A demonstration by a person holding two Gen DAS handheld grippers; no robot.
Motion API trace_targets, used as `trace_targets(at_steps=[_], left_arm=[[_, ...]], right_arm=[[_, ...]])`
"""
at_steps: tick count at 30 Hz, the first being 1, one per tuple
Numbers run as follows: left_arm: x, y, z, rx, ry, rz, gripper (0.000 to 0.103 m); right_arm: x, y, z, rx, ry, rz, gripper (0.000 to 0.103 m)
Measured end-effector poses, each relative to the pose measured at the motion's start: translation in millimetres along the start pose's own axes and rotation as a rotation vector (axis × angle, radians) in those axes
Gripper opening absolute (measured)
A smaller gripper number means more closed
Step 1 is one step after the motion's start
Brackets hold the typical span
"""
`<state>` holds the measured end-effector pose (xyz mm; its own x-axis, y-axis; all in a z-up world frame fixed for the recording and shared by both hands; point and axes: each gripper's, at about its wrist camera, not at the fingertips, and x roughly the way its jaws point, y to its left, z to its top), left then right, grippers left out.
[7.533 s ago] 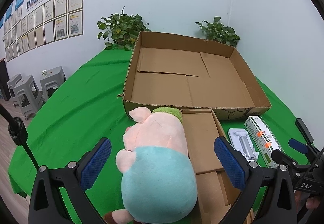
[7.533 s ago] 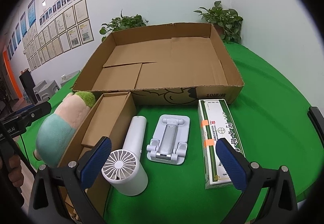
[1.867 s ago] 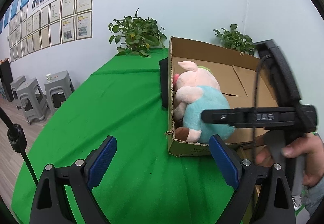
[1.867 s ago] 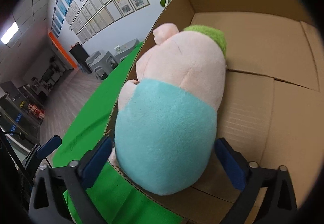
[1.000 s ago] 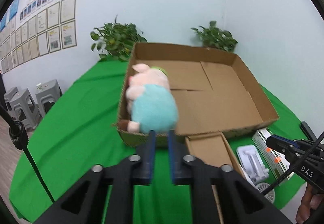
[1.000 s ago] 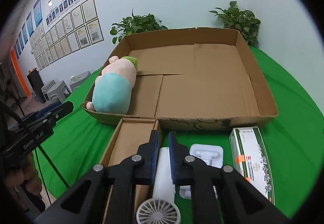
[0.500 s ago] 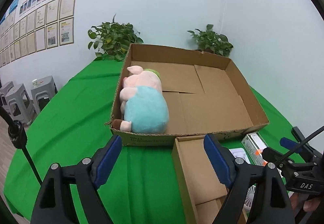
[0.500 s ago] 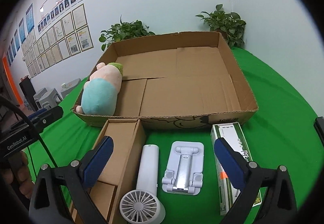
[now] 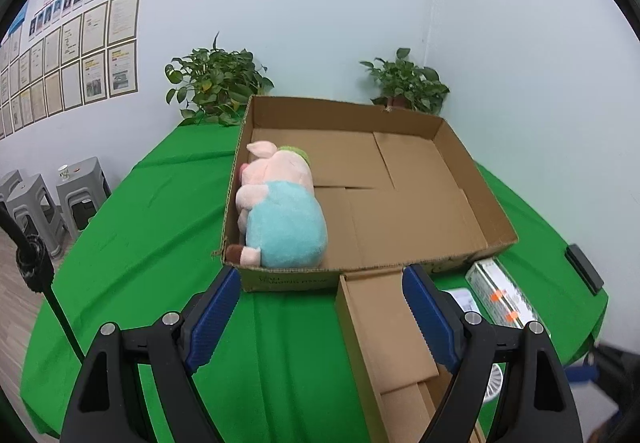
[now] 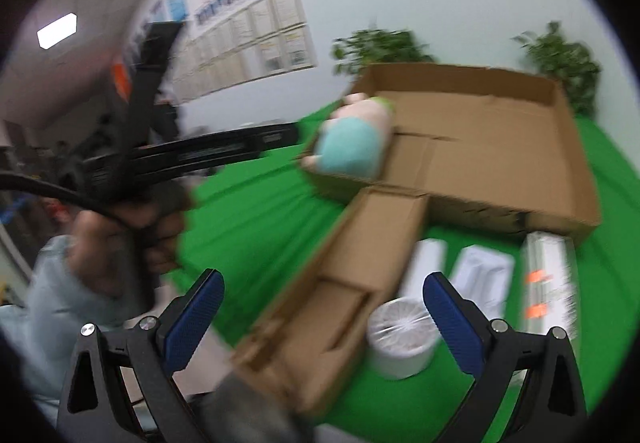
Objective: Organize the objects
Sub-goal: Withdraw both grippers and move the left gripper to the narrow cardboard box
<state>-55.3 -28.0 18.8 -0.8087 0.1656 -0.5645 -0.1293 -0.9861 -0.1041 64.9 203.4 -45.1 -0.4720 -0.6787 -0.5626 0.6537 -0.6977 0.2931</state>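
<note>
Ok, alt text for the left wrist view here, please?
A plush pig lies in the near-left corner of a large open cardboard box on a green table. The open left gripper hovers in front, above a smaller cardboard box.

2 cardboard boxes [image 9: 472, 203], 1 plush pig [image 9: 280, 207], 2 plants [image 9: 218, 83], 3 stools [image 9: 80, 195]
</note>
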Motion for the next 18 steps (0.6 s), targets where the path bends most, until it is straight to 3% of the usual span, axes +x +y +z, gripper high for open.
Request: trace_targets(at_steps=[2, 3, 8, 10, 15, 18], left_arm=[[0, -4, -8, 0.004, 0.025, -0.019, 0.083], [2, -5, -12, 0.001, 0.040, -0.032, 0.083], [26, -10, -44, -0.033, 0.162, -0.070, 0.083], [34, -11, -59, -0.043, 0.201, -0.084, 0.083], [51, -17, -84, -0.014, 0.253, -0.087, 0.080], [52, -18, -91, -0.010, 0.263, -0.088, 0.071]], right_arm=[[0, 6, -6, 0.015, 0.029, 0.083, 0.100], [3, 7, -9, 0.014, 0.038, 0.075, 0.100], [30, -14, -26, 0.013, 0.086, -0.226, 0.100], [35, -24, -29, 0.040, 0.089, -0.295, 0.100], [47, -37, -35, 0.089, 0.103, -0.371, 0.100], [53, -37, -36, 0.090, 0.101, -0.409, 0.098]])
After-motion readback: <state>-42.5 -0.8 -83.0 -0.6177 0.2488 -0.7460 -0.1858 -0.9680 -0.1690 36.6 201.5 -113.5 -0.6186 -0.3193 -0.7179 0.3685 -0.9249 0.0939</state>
